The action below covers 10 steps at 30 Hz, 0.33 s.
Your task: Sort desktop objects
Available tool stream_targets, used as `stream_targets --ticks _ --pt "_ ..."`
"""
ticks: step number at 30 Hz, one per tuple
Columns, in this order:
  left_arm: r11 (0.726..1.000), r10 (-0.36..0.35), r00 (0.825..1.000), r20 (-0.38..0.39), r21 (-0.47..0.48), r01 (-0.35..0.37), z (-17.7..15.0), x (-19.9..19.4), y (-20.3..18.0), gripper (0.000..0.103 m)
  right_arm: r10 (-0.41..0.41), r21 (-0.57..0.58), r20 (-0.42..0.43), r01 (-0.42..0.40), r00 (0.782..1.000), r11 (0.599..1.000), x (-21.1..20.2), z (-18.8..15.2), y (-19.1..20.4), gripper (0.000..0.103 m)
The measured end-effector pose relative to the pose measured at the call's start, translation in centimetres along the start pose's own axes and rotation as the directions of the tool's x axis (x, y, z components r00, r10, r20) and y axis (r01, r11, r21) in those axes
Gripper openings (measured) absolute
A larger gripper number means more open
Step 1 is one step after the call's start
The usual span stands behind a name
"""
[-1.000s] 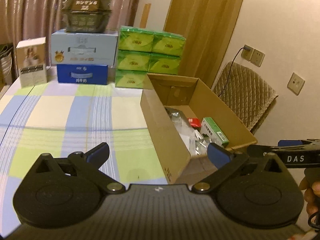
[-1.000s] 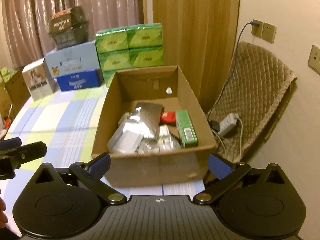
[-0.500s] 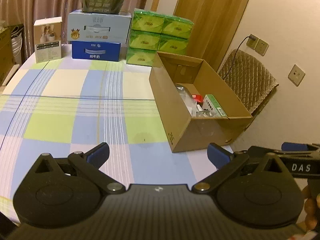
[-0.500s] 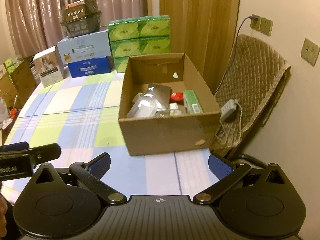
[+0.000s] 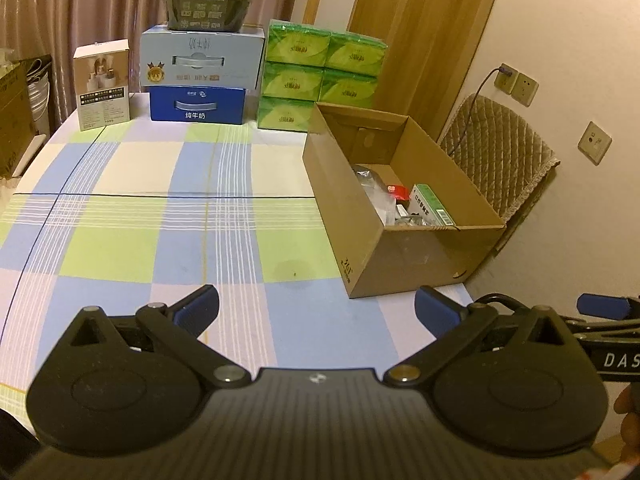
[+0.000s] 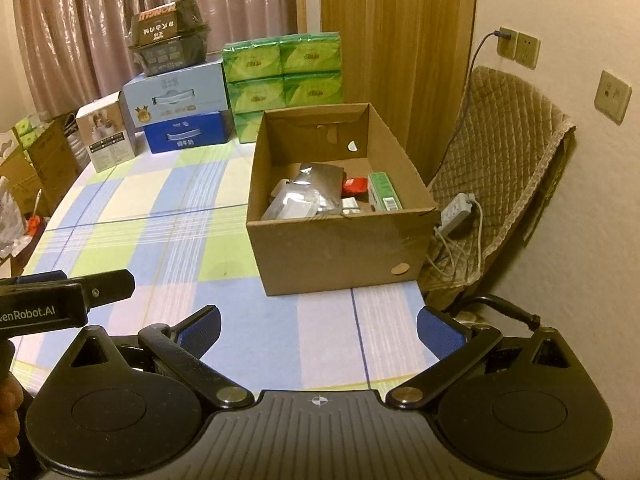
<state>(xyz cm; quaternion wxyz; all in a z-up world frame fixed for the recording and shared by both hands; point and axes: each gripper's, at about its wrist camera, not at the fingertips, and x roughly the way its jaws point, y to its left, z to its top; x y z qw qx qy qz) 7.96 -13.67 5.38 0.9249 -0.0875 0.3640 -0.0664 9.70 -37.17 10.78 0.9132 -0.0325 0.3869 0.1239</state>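
Cardboard box (image 6: 340, 240) sits at the right edge of my checked tablecloth (image 5: 160, 220), holding a foil bag (image 6: 308, 196), a red item (image 6: 355, 186) and a green carton (image 6: 384, 192). I hold both grippers low over the near edge of the table, well apart from the box. My left gripper (image 5: 316, 312) has its fingers spread wide with nothing between them; my right gripper (image 6: 318, 326) is likewise spread and empty. Green packs (image 5: 320, 76) are stacked behind the box.
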Motion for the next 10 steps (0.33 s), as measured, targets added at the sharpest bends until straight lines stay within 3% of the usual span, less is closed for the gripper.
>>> stream_targets --ticks 10 --pt "1.0 0.01 1.0 0.019 0.01 -0.01 -0.29 0.2 -0.01 0.102 0.006 0.008 -0.001 -0.006 1.0 1.0 0.08 -0.18 -0.11 0.101"
